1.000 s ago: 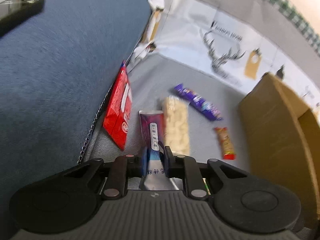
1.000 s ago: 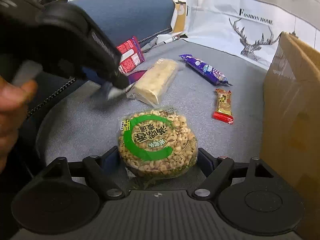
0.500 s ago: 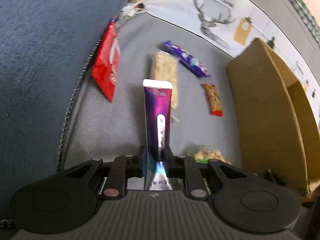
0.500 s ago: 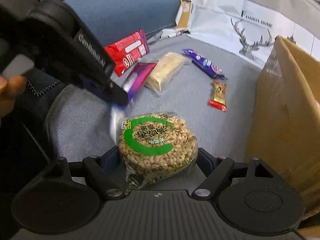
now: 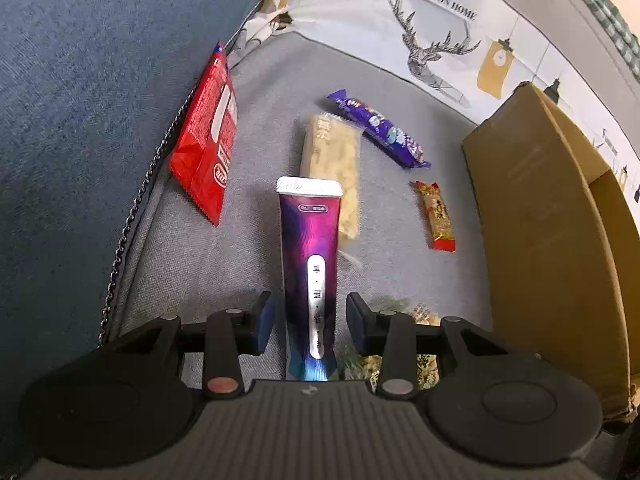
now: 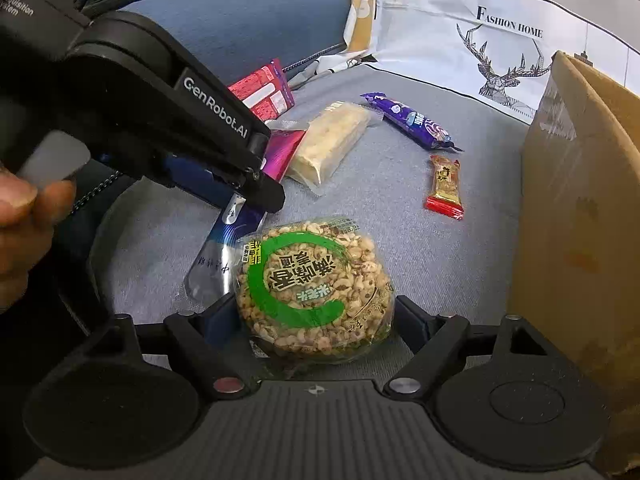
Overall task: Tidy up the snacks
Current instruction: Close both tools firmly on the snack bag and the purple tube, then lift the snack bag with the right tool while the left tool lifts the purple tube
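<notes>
left gripper [image 5: 310, 322] jaws stand apart, the purple packet [image 5: 311, 256] loose between them. right gripper [image 6: 316, 312] jaws clamp the round puffed-grain cake [image 6: 314, 288], cardboard box [image 6: 576, 208] to their right.

**Matte black tools, blue pads**

The left tongs [image 5: 308, 320] and right tongs [image 6: 316, 320] share ribbed grey-black housings, round side discs, silvery screws and dark-blue fingertip pads [image 5: 264, 322]. White "GenRobot.AI" lettering marks one body. Bare fingers [image 6: 24, 208] show.

A blue sofa cushion [image 5: 80, 92] is filling the left side, a chain-like zipper [image 5: 136, 216] running along its edge. A white cloth [image 5: 448, 28] printed with a deer and lettering is lying behind the grey seat [image 5: 248, 248].
</notes>
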